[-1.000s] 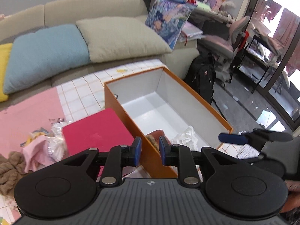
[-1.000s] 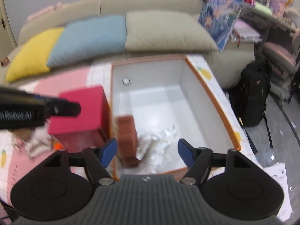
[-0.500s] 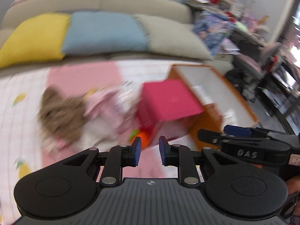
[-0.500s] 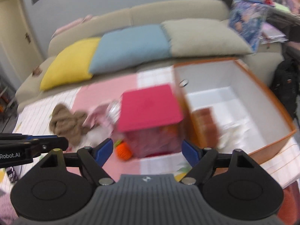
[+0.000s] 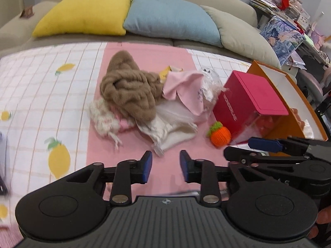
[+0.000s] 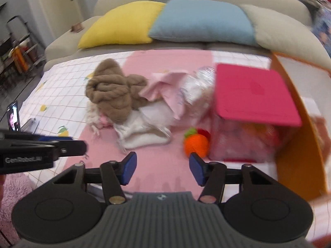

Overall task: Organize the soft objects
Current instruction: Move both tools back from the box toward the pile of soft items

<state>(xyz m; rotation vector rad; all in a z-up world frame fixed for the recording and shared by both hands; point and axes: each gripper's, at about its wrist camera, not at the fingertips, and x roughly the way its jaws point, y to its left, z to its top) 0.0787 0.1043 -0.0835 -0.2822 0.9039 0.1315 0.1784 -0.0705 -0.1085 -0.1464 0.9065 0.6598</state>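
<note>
toward the left edge of the desk (image 5: 31, 86), only checked cloth with lemon prints. on the pink strip down the middle, a heap of soft things: brown knitted scarf (image 5: 128, 86) on top, fringed white-and-pink piece (image 5: 105, 119) under its left side, cream cloth (image 5: 169, 130) spilling toward the near edge, pale pink cloth (image 5: 184, 86) draped to the right, crinkled clear plastic (image 5: 209, 82) just behind that. right of the heap, a small orange knitted fruit (image 5: 220, 136) with a green top, just beside the red box (image 5: 248, 101). further right, at the desk's right edge, the orange bin (image 5: 298, 95) with white walls, standing against the red box. along the far edge, a sofa with yellow cushion (image 5: 86, 12), blue cushion (image 5: 169, 16) and beige cushion (image 5: 242, 33).

left hand-held gripper (image 5: 165, 164) above the near part of the pink strip, jaws just opened wider, now partly spread with nothing between them, the cream cloth's corner just ahead. right hand-held gripper (image 6: 162, 168) a little to the right, jaws just narrowed yet clearly apart and empty, the orange fruit just beyond the right fingertip.
</note>
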